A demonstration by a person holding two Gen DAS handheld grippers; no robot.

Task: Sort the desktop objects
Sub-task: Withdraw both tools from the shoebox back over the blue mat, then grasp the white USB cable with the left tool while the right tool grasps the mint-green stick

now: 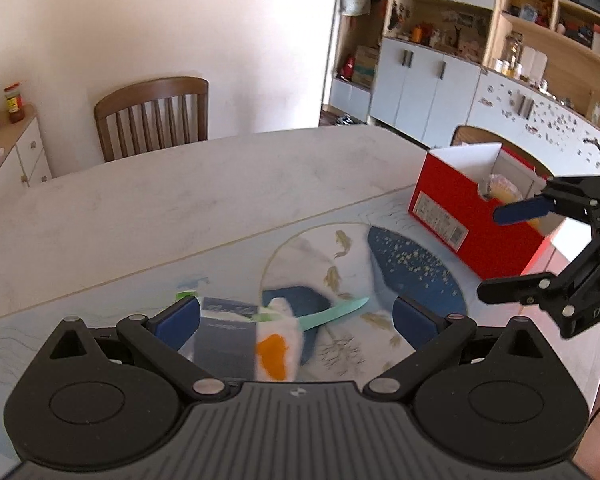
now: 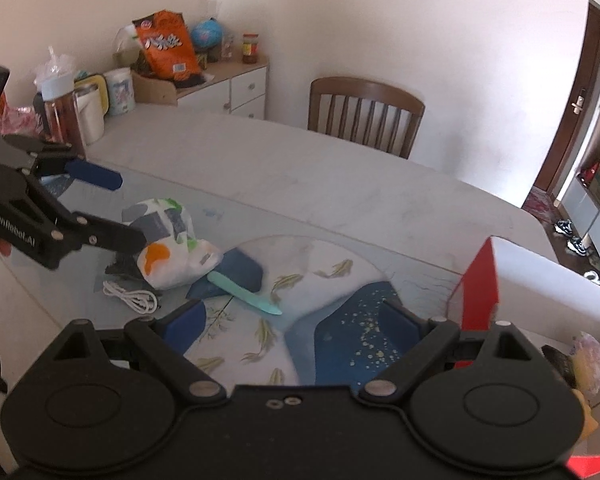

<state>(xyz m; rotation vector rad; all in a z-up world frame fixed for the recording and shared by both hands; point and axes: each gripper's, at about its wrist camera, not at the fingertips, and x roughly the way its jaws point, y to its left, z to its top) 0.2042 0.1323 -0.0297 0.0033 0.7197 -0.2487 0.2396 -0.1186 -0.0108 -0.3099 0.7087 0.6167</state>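
Observation:
A soft white packet [image 1: 276, 344] [image 2: 176, 256] with orange, grey and green patches lies on the fish-print mat [image 1: 320, 248]. My left gripper [image 1: 296, 320] [image 2: 132, 211] is open around it, and its left finger is close to the packet. Beside the packet lie a teal plastic stick [image 1: 336, 314] [image 2: 244, 294] and a coiled white cable [image 2: 132, 298]. A red cardboard box [image 1: 456, 220] [image 2: 480, 284], open at the top, stands at the mat's right end with a wrapped snack [image 1: 500, 188] inside. My right gripper [image 2: 292, 322] [image 1: 488, 254] is open and holds nothing, hanging in front of the box.
A wooden chair [image 1: 152, 116] [image 2: 364, 116] stands at the table's far side. A bottle [image 2: 62, 116] and mugs [image 2: 92, 112] crowd the table's far left corner, next to a drawer cabinet [image 2: 236, 88] piled with snacks. Cupboards and shelves [image 1: 440, 60] fill the right.

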